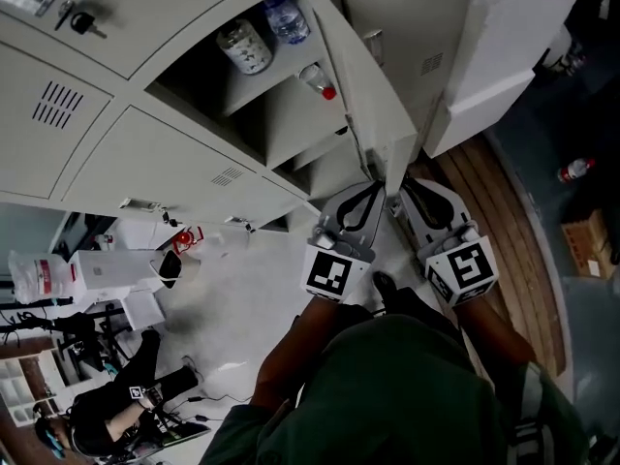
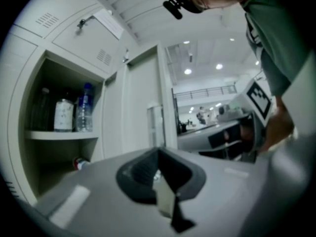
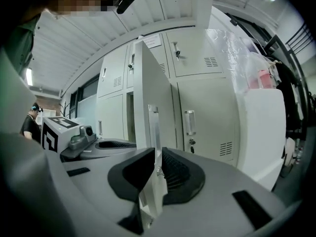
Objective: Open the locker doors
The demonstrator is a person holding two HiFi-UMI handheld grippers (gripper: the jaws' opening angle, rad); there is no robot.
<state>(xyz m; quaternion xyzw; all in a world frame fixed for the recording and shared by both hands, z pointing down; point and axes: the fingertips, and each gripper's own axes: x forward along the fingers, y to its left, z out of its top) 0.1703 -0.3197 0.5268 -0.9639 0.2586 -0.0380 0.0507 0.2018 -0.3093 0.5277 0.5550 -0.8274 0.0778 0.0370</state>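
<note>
We log one open locker [image 1: 291, 129]: jar [image 1: 244, 46] and water bottle [image 1: 288, 17] on upper shelf [image 1: 254, 97], red-capped bottle [image 1: 318, 80] lying below; left gripper [image 2: 160, 174] and right gripper [image 3: 158, 169] clamp its door [image 1: 363, 85].

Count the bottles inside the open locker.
3 for sure: a white-labelled bottle and a blue bottle stand on the shelf, and a red-capped bottle lies in the space under it. A dim shape beside the white-labelled one may be a fourth.

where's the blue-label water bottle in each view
Head view: blue-label water bottle, top centre.
Left gripper view: blue-label water bottle, left side, mid-height.
Right gripper view: not in it.
Shared landmark: open locker door, in all three views.
</note>
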